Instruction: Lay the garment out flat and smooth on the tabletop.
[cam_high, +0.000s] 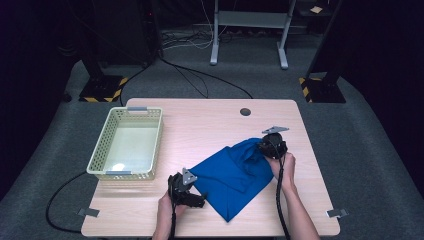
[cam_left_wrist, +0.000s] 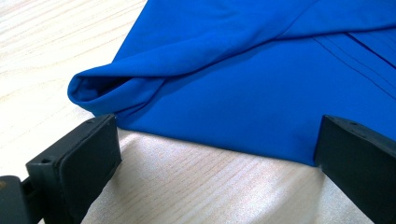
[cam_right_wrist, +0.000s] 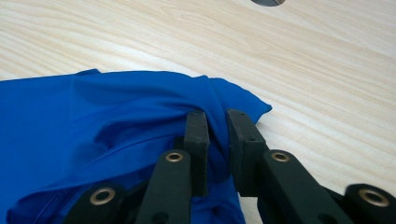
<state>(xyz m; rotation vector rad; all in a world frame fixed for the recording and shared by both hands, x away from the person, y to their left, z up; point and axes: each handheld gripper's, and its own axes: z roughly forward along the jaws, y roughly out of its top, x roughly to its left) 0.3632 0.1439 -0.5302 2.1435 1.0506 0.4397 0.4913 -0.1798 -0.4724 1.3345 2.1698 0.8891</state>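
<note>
A blue cloth (cam_high: 232, 172) lies partly folded on the wooden table (cam_high: 210, 125), right of centre. My right gripper (cam_high: 270, 145) is shut on the cloth's far right corner; in the right gripper view the blue cloth (cam_right_wrist: 93, 121) is pinched between the two close-set jaws of the right gripper (cam_right_wrist: 217, 140), and the fold is lifted a little. My left gripper (cam_high: 192, 197) rests at the cloth's near left edge. In the left gripper view the left gripper (cam_left_wrist: 217, 154) stands open, its jaws wide apart on bare wood just short of the hem of the blue cloth (cam_left_wrist: 243, 79).
A pale green mesh basket (cam_high: 102, 145) stands at the table's left. A round cable hole (cam_high: 245, 111) sits near the far edge. Cables trail from both grippers off the near edge. Desk legs and stands lie on the floor beyond.
</note>
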